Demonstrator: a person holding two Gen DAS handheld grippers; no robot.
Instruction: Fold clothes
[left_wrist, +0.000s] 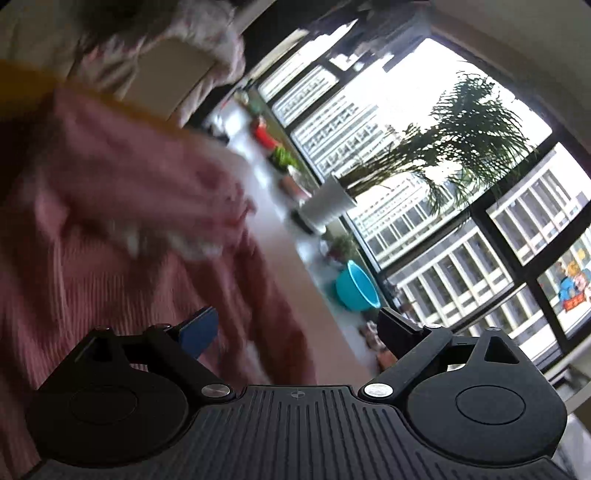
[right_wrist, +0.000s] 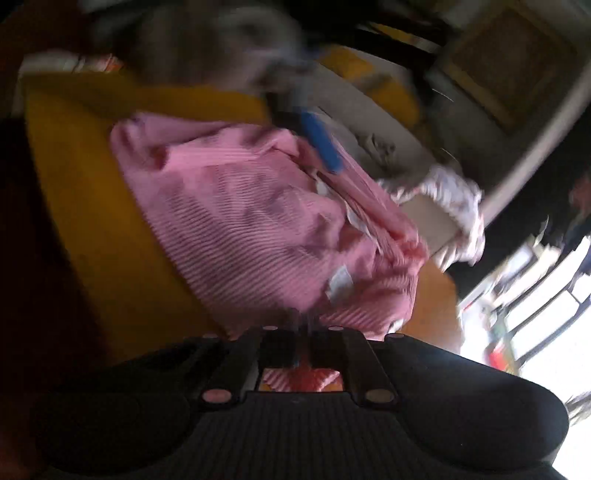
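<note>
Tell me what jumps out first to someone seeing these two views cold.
The pink ribbed garment dominates, bunched on a yellow surface; the right gripper is shut on its near edge. In the left wrist view the left gripper stands open, its fingers wide apart before the same cloth. To the right there, bright windows frame a potted palm, with a turquoise bowl lower down.

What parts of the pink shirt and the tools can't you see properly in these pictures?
- Left wrist view: pink shirt smeared by motion blur; shape unclear.
- Right wrist view: right tool tips blurred against the cloth.
- Right wrist view: left tool only a blue streak.
- Right wrist view: white label too blurred to read.
</note>
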